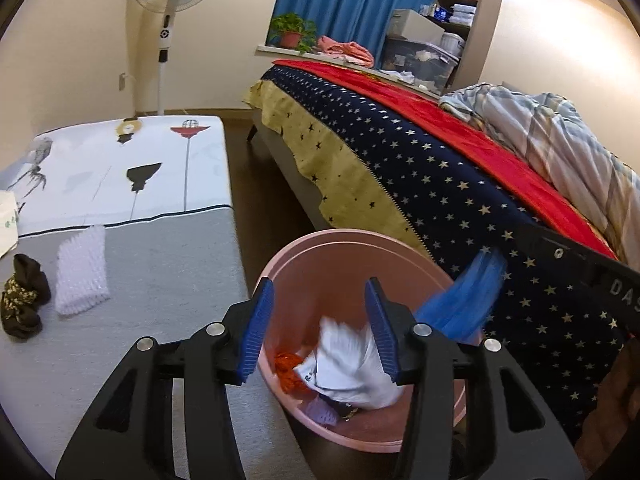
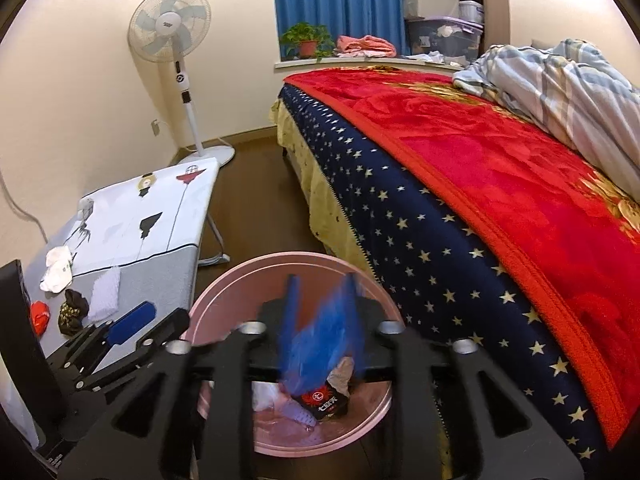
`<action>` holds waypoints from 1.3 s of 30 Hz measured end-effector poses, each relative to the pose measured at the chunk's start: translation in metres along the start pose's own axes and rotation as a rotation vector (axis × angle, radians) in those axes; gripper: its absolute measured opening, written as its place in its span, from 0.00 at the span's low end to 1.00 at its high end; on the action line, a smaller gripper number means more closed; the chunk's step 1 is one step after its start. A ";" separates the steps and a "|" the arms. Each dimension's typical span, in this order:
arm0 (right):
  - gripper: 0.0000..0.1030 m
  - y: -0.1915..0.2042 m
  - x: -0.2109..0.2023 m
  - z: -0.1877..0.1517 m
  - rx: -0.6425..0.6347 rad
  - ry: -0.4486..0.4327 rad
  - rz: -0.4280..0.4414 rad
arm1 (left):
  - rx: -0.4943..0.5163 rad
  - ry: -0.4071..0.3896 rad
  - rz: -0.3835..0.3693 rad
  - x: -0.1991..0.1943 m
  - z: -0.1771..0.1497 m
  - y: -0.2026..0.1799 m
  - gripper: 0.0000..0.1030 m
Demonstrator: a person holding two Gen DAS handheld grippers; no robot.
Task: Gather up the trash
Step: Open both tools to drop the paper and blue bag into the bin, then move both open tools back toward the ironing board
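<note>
A pink bin (image 1: 356,248) stands on the floor between the low table and the bed; it also shows in the right wrist view (image 2: 280,264). My left gripper (image 1: 320,328) is open over the bin's near rim, and a blurred white piece (image 1: 348,368) lies or falls in the bin just below it. An orange scrap (image 1: 288,368) lies in the bin. My right gripper (image 2: 320,300) hangs over the bin, blurred; its fingers stand apart, and a black snack wrapper (image 2: 326,398) lies in the bin. On the table lie a white mesh piece (image 1: 82,270) and a dark crumpled sock-like wad (image 1: 24,296).
The low table (image 1: 160,280) has a grey and white cover. In the right wrist view a white wad (image 2: 56,270) and a red item (image 2: 40,316) lie on it. The bed (image 1: 460,184) with star blanket is at right. A standing fan (image 1: 172,8) is by the wall.
</note>
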State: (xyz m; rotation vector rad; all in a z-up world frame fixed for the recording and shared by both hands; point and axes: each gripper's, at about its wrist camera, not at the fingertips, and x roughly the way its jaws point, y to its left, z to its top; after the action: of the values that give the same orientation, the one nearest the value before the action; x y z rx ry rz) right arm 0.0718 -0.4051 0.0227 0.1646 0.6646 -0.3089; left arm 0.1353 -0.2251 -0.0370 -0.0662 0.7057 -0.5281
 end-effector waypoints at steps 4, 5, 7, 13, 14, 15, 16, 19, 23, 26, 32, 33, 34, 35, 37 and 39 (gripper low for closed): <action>0.40 -0.001 -0.001 0.001 0.007 -0.005 -0.004 | 0.002 -0.009 0.008 -0.005 0.001 0.003 0.45; 0.40 -0.002 -0.001 0.000 0.011 -0.002 -0.003 | 0.003 -0.010 0.010 -0.006 0.001 0.003 0.45; 0.40 -0.003 0.000 0.000 0.019 0.007 0.006 | 0.002 -0.016 0.017 -0.009 0.001 0.005 0.45; 0.40 0.000 -0.004 -0.001 0.027 0.000 0.031 | 0.004 -0.049 0.047 -0.025 0.004 0.015 0.45; 0.40 0.001 -0.005 -0.001 0.027 -0.004 0.038 | 0.000 -0.059 0.056 -0.030 0.004 0.019 0.45; 0.40 0.002 -0.005 -0.001 0.027 -0.007 0.044 | -0.003 -0.065 0.062 -0.033 0.004 0.022 0.45; 0.40 0.004 -0.006 -0.001 0.025 -0.011 0.052 | -0.008 -0.074 0.071 -0.038 0.005 0.026 0.45; 0.40 0.012 -0.009 -0.003 0.016 -0.022 0.073 | -0.022 -0.094 0.100 -0.051 0.005 0.040 0.45; 0.40 0.027 -0.012 -0.003 -0.001 -0.041 0.104 | -0.053 -0.115 0.143 -0.068 0.004 0.062 0.45; 0.40 0.038 -0.015 -0.004 -0.012 -0.049 0.132 | -0.078 -0.128 0.174 -0.079 0.002 0.079 0.45; 0.40 0.071 -0.014 -0.006 -0.052 -0.059 0.193 | -0.109 -0.147 0.244 -0.096 0.000 0.109 0.45; 0.40 0.078 -0.013 -0.006 -0.059 -0.058 0.203 | -0.114 -0.148 0.253 -0.097 -0.001 0.113 0.45; 0.40 0.084 -0.012 -0.006 -0.066 -0.058 0.216 | -0.121 -0.150 0.267 -0.100 -0.002 0.119 0.45; 0.40 0.090 -0.011 -0.007 -0.071 -0.058 0.225 | -0.128 -0.151 0.281 -0.102 -0.003 0.126 0.45; 0.40 0.103 -0.008 -0.008 -0.087 -0.057 0.245 | -0.141 -0.153 0.307 -0.107 -0.005 0.136 0.45; 0.40 0.114 -0.005 -0.008 -0.097 -0.053 0.263 | -0.160 -0.155 0.341 -0.111 -0.008 0.150 0.45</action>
State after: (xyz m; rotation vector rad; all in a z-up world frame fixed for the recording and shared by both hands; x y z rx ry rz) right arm 0.1016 -0.2946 0.0250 0.1489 0.5960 -0.0280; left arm 0.1252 -0.0404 -0.0111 -0.1322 0.5909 -0.1372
